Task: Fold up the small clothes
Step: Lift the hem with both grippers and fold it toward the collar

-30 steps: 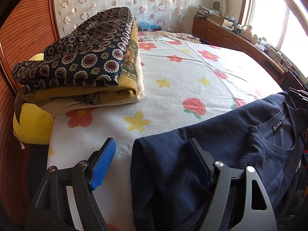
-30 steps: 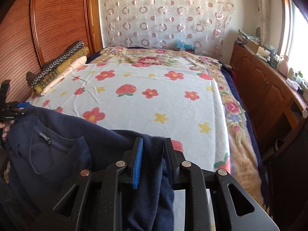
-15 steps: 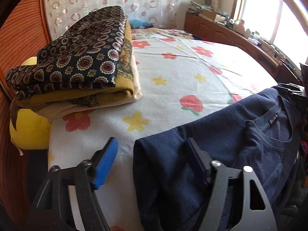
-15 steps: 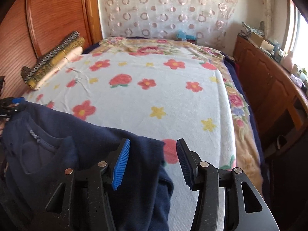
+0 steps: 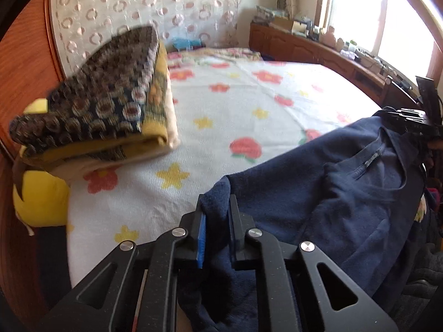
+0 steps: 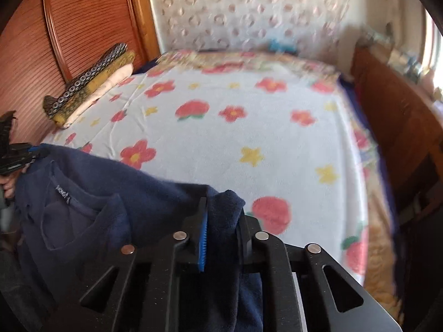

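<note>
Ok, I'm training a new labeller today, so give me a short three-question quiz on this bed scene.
1. True or false: the navy sweater lies flat and untouched on the bed.
2. What is between the pads of the left gripper and the right gripper?
3. The folded pile sits: A) beside the wooden headboard B) on the sideboard

Key: 1 false; 2 sweater fabric, jaws closing; 3 A

A floral bedspread (image 5: 249,110) covered the bed. A stack of folded patterned blankets (image 5: 105,105) lay at ten o'clock on it, against the wooden headboard (image 6: 83,27), with a yellow pillow (image 5: 41,199) just below the stack. A circle-patterned curtain (image 5: 166,8) hung at twelve o'clock. A cluttered wooden cabinet (image 5: 318,52) stood at two o'clock beneath a bright window (image 5: 373,8).
</note>
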A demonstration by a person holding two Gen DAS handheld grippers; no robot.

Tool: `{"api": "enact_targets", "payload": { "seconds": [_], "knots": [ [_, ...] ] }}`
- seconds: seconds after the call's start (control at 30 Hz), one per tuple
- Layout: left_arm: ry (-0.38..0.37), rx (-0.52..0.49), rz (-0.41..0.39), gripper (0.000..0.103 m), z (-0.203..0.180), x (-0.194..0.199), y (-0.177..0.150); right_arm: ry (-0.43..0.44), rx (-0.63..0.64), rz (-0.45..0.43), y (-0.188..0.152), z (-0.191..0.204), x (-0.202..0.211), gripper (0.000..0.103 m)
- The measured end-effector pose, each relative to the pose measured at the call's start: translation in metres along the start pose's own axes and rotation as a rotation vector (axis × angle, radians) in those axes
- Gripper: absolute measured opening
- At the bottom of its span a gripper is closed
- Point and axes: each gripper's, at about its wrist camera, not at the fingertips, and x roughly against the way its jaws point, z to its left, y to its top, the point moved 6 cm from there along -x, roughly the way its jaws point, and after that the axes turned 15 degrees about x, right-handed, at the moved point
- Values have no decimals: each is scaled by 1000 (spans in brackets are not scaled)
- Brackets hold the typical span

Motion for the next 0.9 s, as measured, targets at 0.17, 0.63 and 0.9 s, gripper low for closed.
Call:
{"api": "enact_targets", "payload": {
  "seconds": [0.17, 0.63, 0.9],
  "knots": [
    [-101, 30, -178, 13, -25, 78, 25, -37, 23, -142, 18, 18, 67, 13],
    [-266, -3, -594, 12, -74, 275, 87, -219, 157, -440, 52, 36, 300, 12],
    [-277, -46, -719, 12, -83, 329, 118, -331, 231, -558, 81, 42, 384, 12]
  ]
}}
